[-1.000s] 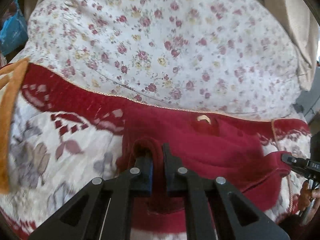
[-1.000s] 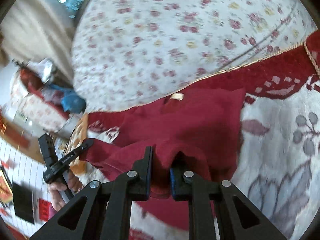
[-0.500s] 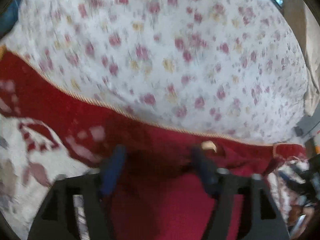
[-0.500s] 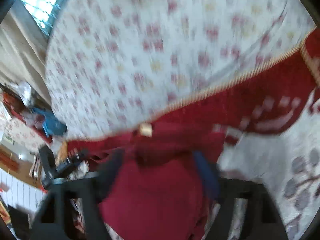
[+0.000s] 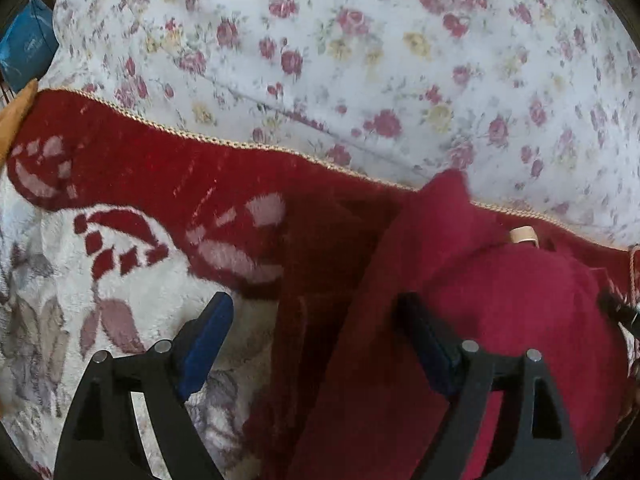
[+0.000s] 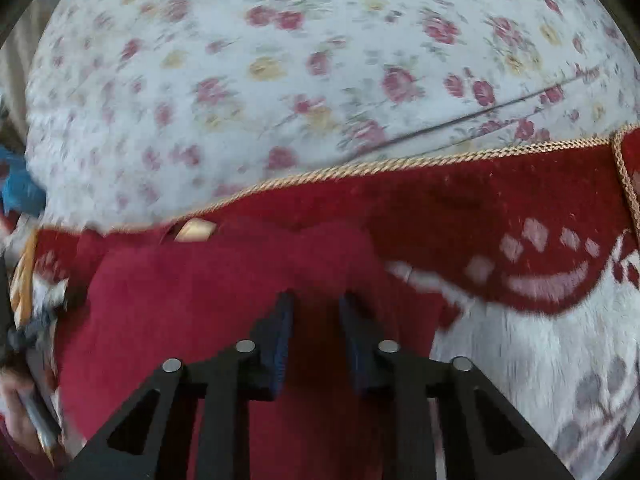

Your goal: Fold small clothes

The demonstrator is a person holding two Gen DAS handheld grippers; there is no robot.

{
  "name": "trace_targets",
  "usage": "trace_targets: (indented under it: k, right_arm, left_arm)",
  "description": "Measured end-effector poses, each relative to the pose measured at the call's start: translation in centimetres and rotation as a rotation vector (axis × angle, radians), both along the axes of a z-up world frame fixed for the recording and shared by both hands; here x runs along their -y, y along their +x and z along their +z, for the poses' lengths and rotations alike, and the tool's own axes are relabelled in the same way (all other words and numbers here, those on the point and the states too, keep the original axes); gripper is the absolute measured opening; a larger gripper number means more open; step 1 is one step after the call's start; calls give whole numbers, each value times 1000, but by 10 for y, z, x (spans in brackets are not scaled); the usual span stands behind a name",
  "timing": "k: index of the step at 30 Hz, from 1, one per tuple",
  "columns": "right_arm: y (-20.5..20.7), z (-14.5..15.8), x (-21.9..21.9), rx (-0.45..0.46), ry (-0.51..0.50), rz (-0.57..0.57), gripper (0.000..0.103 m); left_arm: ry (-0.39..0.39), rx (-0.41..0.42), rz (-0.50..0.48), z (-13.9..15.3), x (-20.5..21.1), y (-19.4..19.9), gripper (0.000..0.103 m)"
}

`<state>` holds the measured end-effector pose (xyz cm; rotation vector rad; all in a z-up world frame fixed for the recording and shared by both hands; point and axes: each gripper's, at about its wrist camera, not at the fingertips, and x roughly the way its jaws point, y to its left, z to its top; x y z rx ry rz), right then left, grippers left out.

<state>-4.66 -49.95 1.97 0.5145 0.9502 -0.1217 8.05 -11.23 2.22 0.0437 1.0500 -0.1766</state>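
Observation:
A dark red fleece garment [image 5: 480, 300] with a tan neck label [image 5: 522, 235] lies on a red and white plush blanket [image 5: 120, 168]. My left gripper [image 5: 314, 312] hangs just above the garment's left edge, its jaws wide and opening. One finger is over the blanket, the other over the cloth, and nothing is pinched. In the right wrist view the same garment [image 6: 180, 300] and label [image 6: 196, 230] show. My right gripper [image 6: 316, 312] is pressed down into the garment's right part, and its jaws are closing on a fold between the pads.
A floral bedsheet [image 5: 360, 60] covers the bed beyond the blanket's gold cord trim [image 6: 400, 164]. A blue bag [image 5: 24, 44] and an orange cloth [image 5: 16, 120] sit at the far left. A person's hand [image 6: 20, 420] shows at the lower left of the right wrist view.
Both grippers let go of the folds they pinched a second ago, opened wide and sank toward the garment. The right jaws have since narrowed on the cloth again.

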Motion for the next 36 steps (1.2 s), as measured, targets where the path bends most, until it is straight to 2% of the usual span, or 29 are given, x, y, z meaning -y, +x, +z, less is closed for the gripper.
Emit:
trace_targets:
  k: [2, 3, 4, 6, 8, 12, 15, 16, 20, 22, 24, 26, 28, 30, 32, 36]
  right_arm:
    - [-5, 7, 1, 0, 6, 0, 28]
    - [-13, 16, -1, 4, -11, 6, 36]
    - [-19, 22, -2, 11, -16, 11, 51]
    - [-35, 36, -6, 33, -4, 17, 68]
    - [-51, 49, -13, 27, -37, 4, 73]
    - [-78, 47, -35, -2, -70, 65, 72]
    - [-68, 19, -52, -169, -179, 112, 72]
    - [-68, 22, -54, -166, -188, 104, 72]
    - [-68, 80, -72, -27, -280, 36, 72]
    - [-54, 102, -96, 33, -279, 76, 72]
    - [-30, 109, -130, 81, -225, 187, 72]
    - [1, 102, -165, 89, -175, 284, 71]
    - [38, 85, -199, 69, -153, 351, 61]
    - [72, 62, -231, 25, -160, 399, 56]
    - [101, 39, -256, -4, -183, 420, 53]
    - [137, 7, -274, -43, -172, 393, 52]
  left_arm:
    - [-13, 6, 4, 5, -5, -3, 85]
    - [-8, 16, 4, 9, -7, -5, 85]
    - [-2, 29, 3, 13, -9, -8, 85]
    - [3, 58, -6, 25, -15, -20, 85]
    - [-10, 74, -15, 34, -20, -31, 85]
    - [-15, 112, -13, 46, -34, -67, 86]
    - [9, 78, -12, 37, -40, -88, 86]
    - [8, 67, -13, 33, -42, -94, 86]
    - [-26, 32, 25, 16, -57, -104, 86]
    - [-89, 4, 58, 7, -65, -102, 87]
    - [-108, 9, 68, 3, -66, -100, 90]
    - [-102, 16, 62, 3, -63, -99, 91]
    - [-100, 19, 55, 1, -63, -98, 92]
    - [-91, 17, 47, 0, -62, -97, 93]
    - [-88, 15, 42, 1, -62, -96, 94]
    - [-77, 19, 50, -1, -59, -93, 96]
